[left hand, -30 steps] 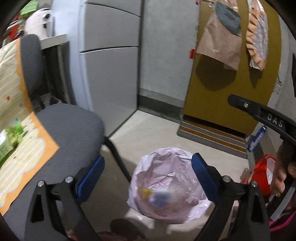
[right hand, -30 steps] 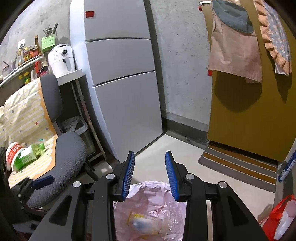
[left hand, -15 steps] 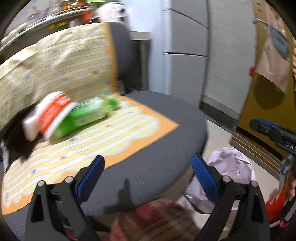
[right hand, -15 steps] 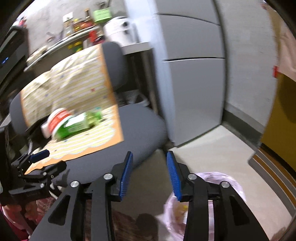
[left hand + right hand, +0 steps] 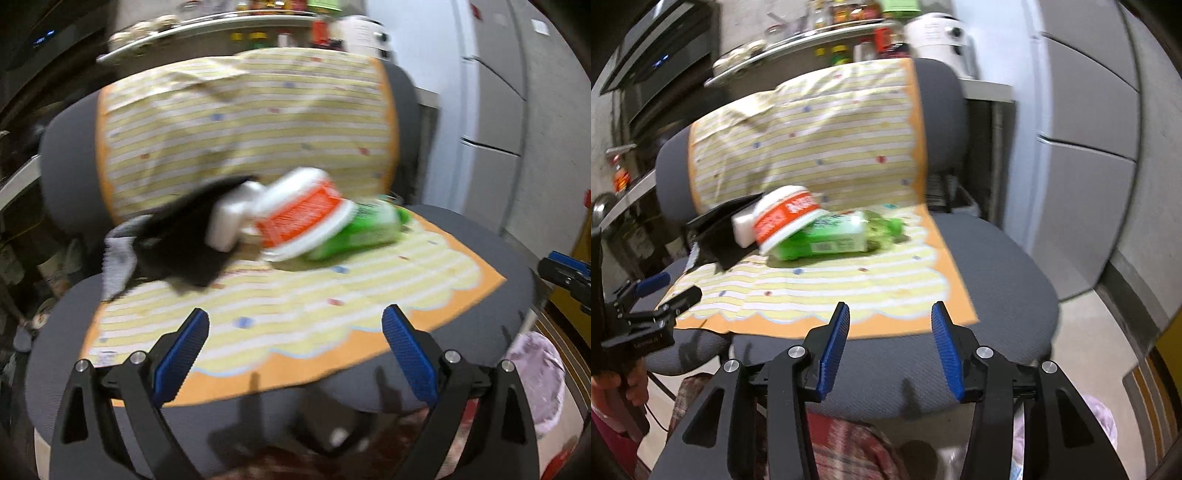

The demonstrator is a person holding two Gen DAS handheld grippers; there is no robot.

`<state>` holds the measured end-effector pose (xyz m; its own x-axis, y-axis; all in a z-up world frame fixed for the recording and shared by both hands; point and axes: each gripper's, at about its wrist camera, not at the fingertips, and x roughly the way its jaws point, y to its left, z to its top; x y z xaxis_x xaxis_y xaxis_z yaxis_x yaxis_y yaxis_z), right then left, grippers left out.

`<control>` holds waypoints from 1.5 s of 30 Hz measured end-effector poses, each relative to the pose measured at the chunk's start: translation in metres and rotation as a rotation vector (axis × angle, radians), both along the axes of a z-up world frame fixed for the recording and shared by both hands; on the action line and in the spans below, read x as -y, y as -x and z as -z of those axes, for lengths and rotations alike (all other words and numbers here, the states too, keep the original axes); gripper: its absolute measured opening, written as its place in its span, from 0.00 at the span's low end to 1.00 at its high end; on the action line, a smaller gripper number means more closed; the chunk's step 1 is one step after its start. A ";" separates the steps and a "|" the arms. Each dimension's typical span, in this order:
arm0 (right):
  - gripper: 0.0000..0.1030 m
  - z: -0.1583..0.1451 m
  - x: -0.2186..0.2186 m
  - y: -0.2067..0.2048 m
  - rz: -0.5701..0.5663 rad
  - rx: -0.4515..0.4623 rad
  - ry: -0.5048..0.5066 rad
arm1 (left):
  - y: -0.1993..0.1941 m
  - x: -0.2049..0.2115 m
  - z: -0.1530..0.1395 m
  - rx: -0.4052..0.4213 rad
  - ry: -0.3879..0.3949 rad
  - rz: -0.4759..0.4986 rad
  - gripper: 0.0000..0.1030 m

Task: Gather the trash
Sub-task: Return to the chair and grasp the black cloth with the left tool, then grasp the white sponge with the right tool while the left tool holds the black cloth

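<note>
Grey chair (image 5: 997, 266) — striped cloth (image 5: 820, 140), fridge (image 5: 1082, 110)

Motion blur smears the red-and-white cup (image 5: 301, 210); its print is unreadable.

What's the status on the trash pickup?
Left gripper open, empty; right gripper open, empty. Red-white cup and green bottle lie on the chair, untouched. Black item beside cup; approach unobstructed.

Left gripper (image 5: 295, 354) and right gripper (image 5: 890, 347) hover with jaws spread, empty.
</note>
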<state>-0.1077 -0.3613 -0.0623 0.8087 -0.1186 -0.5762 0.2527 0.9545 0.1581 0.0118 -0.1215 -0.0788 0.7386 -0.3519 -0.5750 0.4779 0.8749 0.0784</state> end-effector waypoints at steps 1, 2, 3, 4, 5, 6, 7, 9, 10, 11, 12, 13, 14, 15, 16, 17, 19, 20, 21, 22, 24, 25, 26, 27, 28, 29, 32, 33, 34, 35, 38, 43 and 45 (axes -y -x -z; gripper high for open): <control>0.47 -0.003 -0.006 -0.008 -0.015 0.001 0.005 | -0.007 -0.011 -0.003 0.010 0.002 -0.027 0.89; 0.47 -0.006 -0.011 -0.015 -0.028 0.002 0.009 | -0.012 -0.020 -0.004 0.018 0.005 -0.046 0.89; 0.47 -0.007 -0.016 -0.021 -0.040 0.002 0.013 | -0.022 -0.030 -0.007 0.027 0.009 -0.073 0.89; 0.47 -0.008 -0.020 -0.026 -0.049 0.001 0.017 | -0.030 -0.039 -0.009 0.031 0.011 -0.095 0.89; 0.48 -0.010 -0.025 -0.034 -0.062 -0.002 0.022 | -0.039 -0.048 -0.010 0.033 0.014 -0.118 0.89; 0.48 -0.011 -0.028 -0.038 -0.071 -0.004 0.025 | -0.049 -0.058 -0.011 0.037 0.021 -0.137 0.89; 0.48 -0.012 -0.033 -0.045 -0.082 -0.008 0.030 | -0.061 -0.068 -0.011 0.040 0.026 -0.152 0.89; 0.48 -0.013 -0.041 -0.058 -0.102 -0.016 0.036 | -0.082 -0.080 -0.008 0.037 0.016 -0.163 0.89; 0.48 -0.013 -0.044 -0.063 -0.109 -0.018 0.036 | -0.093 -0.083 -0.006 0.034 0.005 -0.167 0.89; 0.48 -0.014 -0.048 -0.069 -0.117 -0.020 0.036 | -0.102 -0.086 -0.004 0.029 -0.004 -0.165 0.89; 0.49 -0.014 -0.050 -0.073 -0.122 -0.022 0.036 | -0.113 -0.087 -0.001 0.019 -0.015 -0.156 0.89; 0.49 -0.014 -0.053 -0.077 -0.129 -0.024 0.038 | -0.123 -0.090 0.002 0.017 -0.027 -0.154 0.89; 0.49 -0.014 -0.056 -0.082 -0.134 -0.025 0.040 | -0.133 -0.089 0.004 0.017 -0.043 -0.141 0.89; 0.50 -0.015 -0.058 -0.086 -0.137 -0.027 0.042 | -0.138 -0.087 0.005 0.018 -0.055 -0.132 0.89; 0.50 -0.015 -0.060 -0.090 -0.139 -0.029 0.045 | -0.144 -0.086 0.007 0.024 -0.067 -0.125 0.89; 0.50 -0.014 -0.062 -0.094 -0.140 -0.031 0.045 | -0.153 -0.083 0.008 0.028 -0.085 -0.109 0.89; 0.50 -0.013 -0.062 -0.099 -0.136 -0.037 0.044 | -0.166 -0.077 0.014 0.033 -0.121 -0.091 0.89; 0.50 -0.012 -0.062 -0.100 -0.133 -0.041 0.044 | -0.170 -0.074 0.016 0.036 -0.135 -0.084 0.89; 0.50 -0.011 -0.062 -0.101 -0.130 -0.046 0.044 | -0.174 -0.069 0.018 0.048 -0.156 -0.074 0.87; 0.50 -0.009 -0.061 -0.102 -0.126 -0.052 0.045 | -0.175 -0.066 0.018 0.060 -0.165 -0.065 0.84; 0.50 -0.007 -0.060 -0.102 -0.117 -0.062 0.048 | -0.172 -0.059 0.014 0.097 -0.175 -0.026 0.69; 0.50 -0.007 -0.060 -0.101 -0.114 -0.065 0.050 | -0.170 -0.057 0.011 0.114 -0.173 -0.012 0.64; 0.50 -0.006 -0.058 -0.100 -0.110 -0.067 0.050 | -0.166 -0.053 0.008 0.133 -0.172 0.006 0.55; 0.50 -0.006 -0.057 -0.099 -0.105 -0.069 0.049 | -0.161 -0.049 0.003 0.148 -0.167 0.030 0.43; 0.50 -0.006 -0.056 -0.097 -0.101 -0.069 0.045 | -0.156 -0.047 -0.001 0.152 -0.158 0.051 0.35; 0.50 -0.006 -0.055 -0.096 -0.097 -0.068 0.041 | -0.155 -0.045 -0.003 0.150 -0.155 0.060 0.23; 0.50 -0.007 -0.053 -0.090 -0.095 -0.058 0.032 | -0.144 -0.043 -0.012 0.148 -0.141 0.039 0.06; 0.50 -0.008 -0.053 -0.087 -0.096 -0.053 0.031 | -0.139 -0.047 -0.019 0.143 -0.108 0.028 0.03; 0.50 -0.008 -0.053 -0.085 -0.096 -0.049 0.031 | -0.135 -0.052 -0.026 0.135 -0.070 0.016 0.03; 0.50 -0.009 -0.053 -0.083 -0.097 -0.046 0.030 | -0.129 -0.060 -0.037 0.124 -0.011 -0.004 0.02; 0.50 -0.012 -0.052 -0.077 -0.102 -0.030 0.018 | -0.113 -0.080 -0.062 0.108 0.112 -0.039 0.02; 0.50 -0.015 -0.054 -0.070 -0.121 -0.008 -0.013 | -0.073 -0.110 -0.087 0.109 0.235 -0.152 0.01; 0.52 -0.018 -0.058 -0.071 -0.141 -0.001 -0.022 | -0.064 -0.124 -0.085 0.079 0.286 -0.197 0.01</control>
